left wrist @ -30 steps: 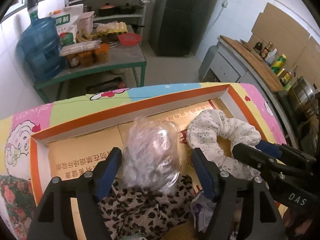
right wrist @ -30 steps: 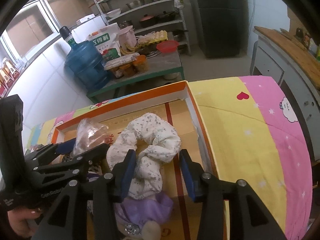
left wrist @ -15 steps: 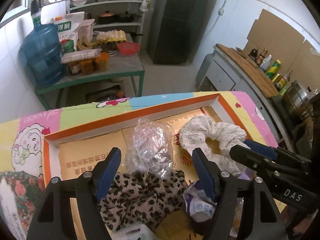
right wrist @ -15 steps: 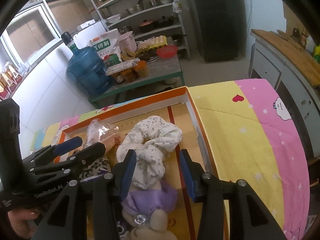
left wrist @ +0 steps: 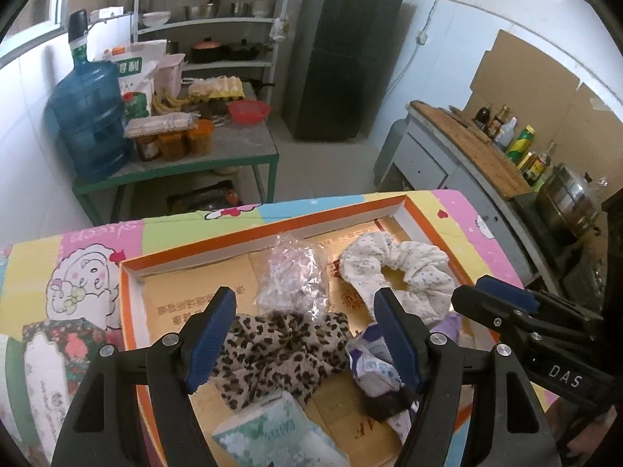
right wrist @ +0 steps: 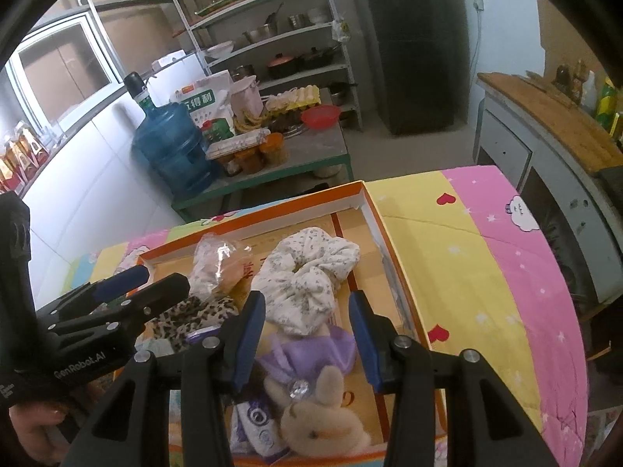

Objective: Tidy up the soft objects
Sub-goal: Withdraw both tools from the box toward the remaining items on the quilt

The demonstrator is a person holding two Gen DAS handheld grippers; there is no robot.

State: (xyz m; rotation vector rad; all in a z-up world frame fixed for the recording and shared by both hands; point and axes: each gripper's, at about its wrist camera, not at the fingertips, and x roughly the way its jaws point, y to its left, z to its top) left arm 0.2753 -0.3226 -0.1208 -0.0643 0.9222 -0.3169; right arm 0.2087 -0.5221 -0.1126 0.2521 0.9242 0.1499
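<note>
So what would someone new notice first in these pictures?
Probably the shallow orange-rimmed cardboard box on the bright cartoon blanket, full of soft things. The white floral scrunchie lies at its far end, and the beige plush bunny sits nearest, just below the open right gripper.

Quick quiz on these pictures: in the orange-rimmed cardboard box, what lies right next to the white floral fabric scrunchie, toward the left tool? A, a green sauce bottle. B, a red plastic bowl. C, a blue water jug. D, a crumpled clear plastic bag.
D: the crumpled clear plastic bag sits beside the white floral fabric scrunchie on the floor of the orange-rimmed cardboard box, on the side where the open left tool is.
</note>
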